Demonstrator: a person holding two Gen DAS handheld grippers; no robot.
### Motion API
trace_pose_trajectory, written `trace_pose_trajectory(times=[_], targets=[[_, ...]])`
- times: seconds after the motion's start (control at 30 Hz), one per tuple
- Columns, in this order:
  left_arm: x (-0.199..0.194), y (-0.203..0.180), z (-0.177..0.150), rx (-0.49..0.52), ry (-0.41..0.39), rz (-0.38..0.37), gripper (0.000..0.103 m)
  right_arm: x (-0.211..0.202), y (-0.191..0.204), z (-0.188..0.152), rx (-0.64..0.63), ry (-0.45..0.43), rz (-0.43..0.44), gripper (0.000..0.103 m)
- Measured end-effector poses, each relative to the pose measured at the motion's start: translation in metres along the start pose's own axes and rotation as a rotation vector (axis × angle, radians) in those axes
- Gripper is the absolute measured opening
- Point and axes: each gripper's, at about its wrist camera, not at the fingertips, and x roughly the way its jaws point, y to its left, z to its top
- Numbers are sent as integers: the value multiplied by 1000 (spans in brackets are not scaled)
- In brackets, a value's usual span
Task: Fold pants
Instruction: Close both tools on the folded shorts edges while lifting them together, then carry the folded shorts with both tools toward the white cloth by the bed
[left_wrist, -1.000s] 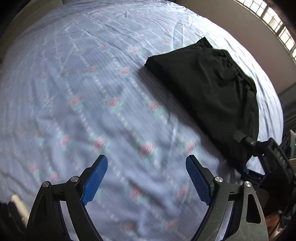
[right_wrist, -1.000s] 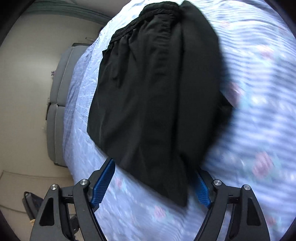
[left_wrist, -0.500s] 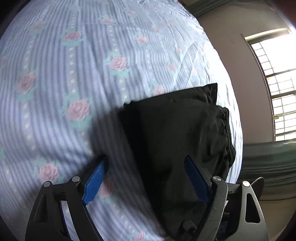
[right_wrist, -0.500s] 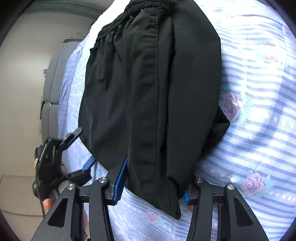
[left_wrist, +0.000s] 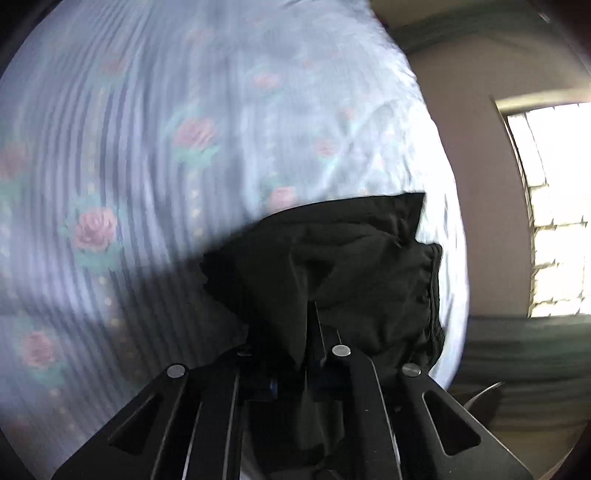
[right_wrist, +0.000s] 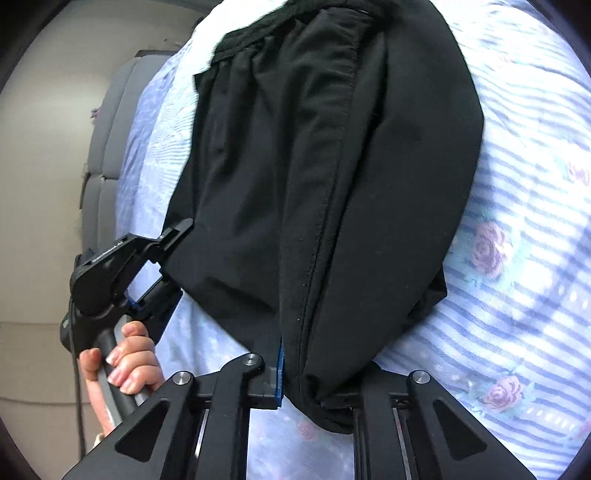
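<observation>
The black pants (right_wrist: 332, 166) lie folded lengthwise on the bed, waistband at the far end. My right gripper (right_wrist: 303, 387) is shut on their near end, the cloth bunched between the jaws. My left gripper (left_wrist: 310, 332) is shut on the pants (left_wrist: 351, 266) at their near edge, its fingers hidden under lifted cloth. It also shows in the right wrist view (right_wrist: 177, 236) at the pants' left edge, held by a hand (right_wrist: 125, 354).
The bed has a pale blue striped sheet with pink roses (left_wrist: 147, 147). A grey padded headboard (right_wrist: 107, 147) stands past the bed's left side. A wall and a bright window (left_wrist: 554, 206) are to the right of the bed.
Both grippers have closed on the pants' near end. The left gripper moved in over the pants' edge, and the cloth there is now lifted and wrinkled.
</observation>
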Motion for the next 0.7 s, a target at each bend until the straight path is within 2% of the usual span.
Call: trace_pose_trajectory(times=[0.17,0.3,0.37,0.47,0.53,0.7], targets=[[-43,-68,-26,269,-65,108,9,-45,27,7,-142,-23,-5,13],[-78,-96,-51,353,-95,148,9,-88,44,9,-201,-28,30,12],[-97,-104,-66,356,-105,148,9,-110,54,8,-240,-23,51,12],[-127,-103,-81,302,-125,106,9,-142,74,1,-326,-3,71,12],[-154,-103,-97,258,-160,83,9,-159,82,-5,-342,17,106,12],[-213,-104,-143,193,-245,79,9,-195,111,-30,-444,70,163,12]])
